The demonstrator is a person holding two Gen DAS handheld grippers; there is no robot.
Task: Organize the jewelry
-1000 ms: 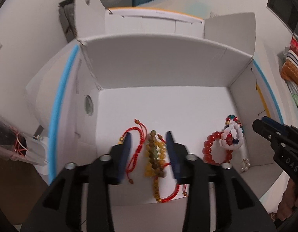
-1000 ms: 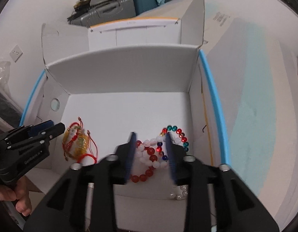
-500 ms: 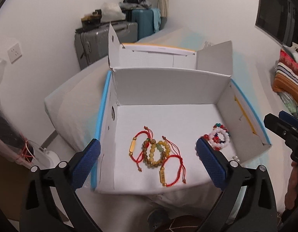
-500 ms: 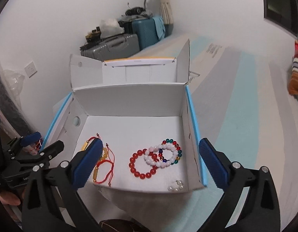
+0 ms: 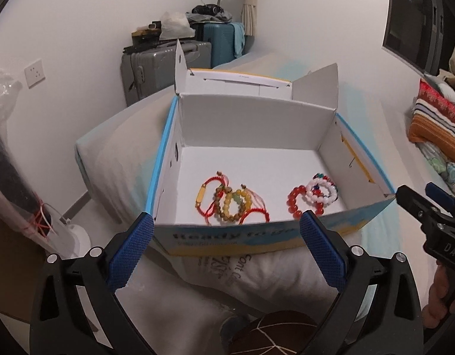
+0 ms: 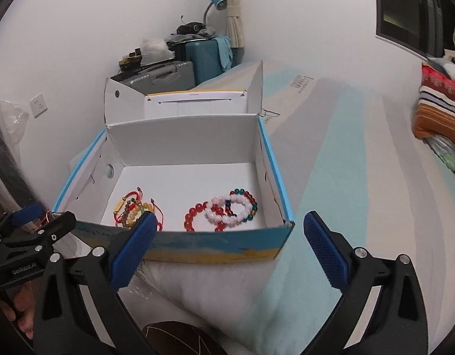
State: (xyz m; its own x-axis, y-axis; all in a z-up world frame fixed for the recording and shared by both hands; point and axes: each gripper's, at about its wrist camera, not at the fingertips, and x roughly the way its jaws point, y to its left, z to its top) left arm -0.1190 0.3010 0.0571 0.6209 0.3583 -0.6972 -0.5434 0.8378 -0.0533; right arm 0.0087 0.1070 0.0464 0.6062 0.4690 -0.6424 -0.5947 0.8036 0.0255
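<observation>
Cardboard box (image 5: 257, 236) front wall hiding bracelets' (image 5: 233, 204) near edges, left tongs (image 5: 226, 247) apart, right tongs (image 6: 230, 248) apart.

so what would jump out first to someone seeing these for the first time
The open white box on the bed, with two bright heaps of bracelets on its floor: red cord and yellow bead ones on the left, red, white and multicolour bead ones on the right. Next, the blue-padded fingers of the left gripper and the right gripper, both wide open and empty, held just short of the box's near wall.
</observation>
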